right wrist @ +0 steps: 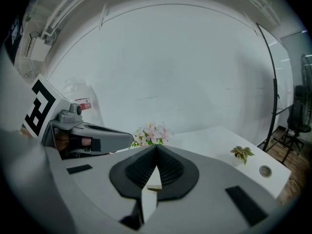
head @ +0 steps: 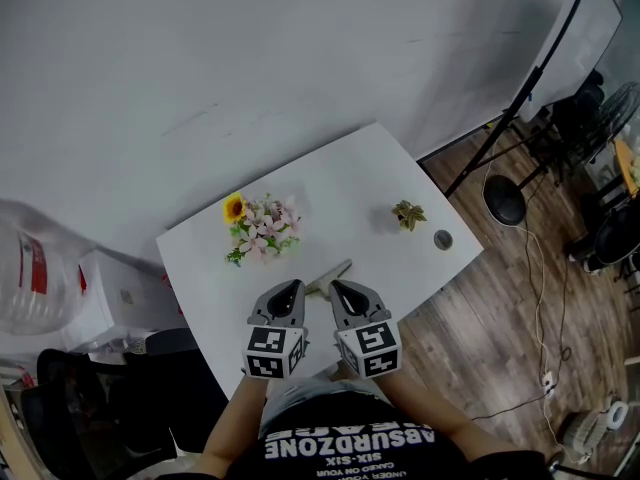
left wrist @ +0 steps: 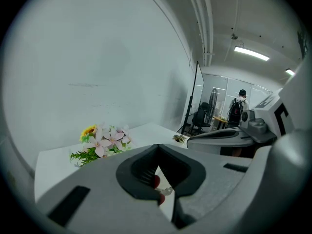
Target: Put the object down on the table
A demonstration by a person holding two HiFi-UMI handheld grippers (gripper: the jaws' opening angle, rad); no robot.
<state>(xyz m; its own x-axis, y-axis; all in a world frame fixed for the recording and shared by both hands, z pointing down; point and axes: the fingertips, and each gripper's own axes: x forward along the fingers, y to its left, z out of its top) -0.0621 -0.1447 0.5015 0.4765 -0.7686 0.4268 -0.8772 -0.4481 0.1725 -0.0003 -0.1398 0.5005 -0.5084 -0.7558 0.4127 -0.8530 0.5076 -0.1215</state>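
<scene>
Our white worktop [head: 350, 188] stands against a pale wall [head: 250, 48]. Flowers [head: 262, 228] sit at its left. Nearer us, our left gripper [head: 297, 286] is closed, the slim object [head: 338, 270] lies flat on the worktop, and our right gripper [head: 334, 286] is closed, empty.

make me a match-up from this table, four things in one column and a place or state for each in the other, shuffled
Things
1. flower bunch
2. small potted plant
3. round disc
4. right gripper

Places or states
A. jaws shut
B. by the right edge of the table, just right of the plant
C. far left part of the table, with one yellow bloom
D. between the flowers and the disc

Pairs: 1-C, 2-D, 3-B, 4-A
</scene>
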